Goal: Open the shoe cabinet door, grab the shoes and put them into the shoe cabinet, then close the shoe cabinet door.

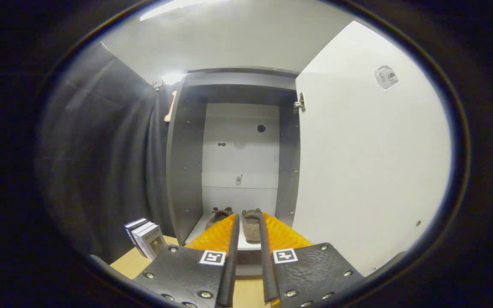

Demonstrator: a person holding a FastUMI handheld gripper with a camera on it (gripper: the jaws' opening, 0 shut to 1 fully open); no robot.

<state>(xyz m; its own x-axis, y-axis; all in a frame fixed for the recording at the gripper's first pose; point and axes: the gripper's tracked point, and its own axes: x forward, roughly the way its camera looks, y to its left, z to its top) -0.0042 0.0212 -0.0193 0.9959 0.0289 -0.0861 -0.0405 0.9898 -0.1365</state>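
Shoes (250, 224) sit in the shoe cabinet (233, 128), your tool (248, 226) slightly parted and empty; the door (366, 162) looks light and rigid, so push its free edge.

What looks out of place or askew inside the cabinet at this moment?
Nothing stands out. Both shoes rest side by side on the bottom shelf of the shoe cabinet, toes pointing out. The cabinet door is swung wide open, not yet closed. The gripper holds nothing, its fingers slightly apart in front of the shelf.
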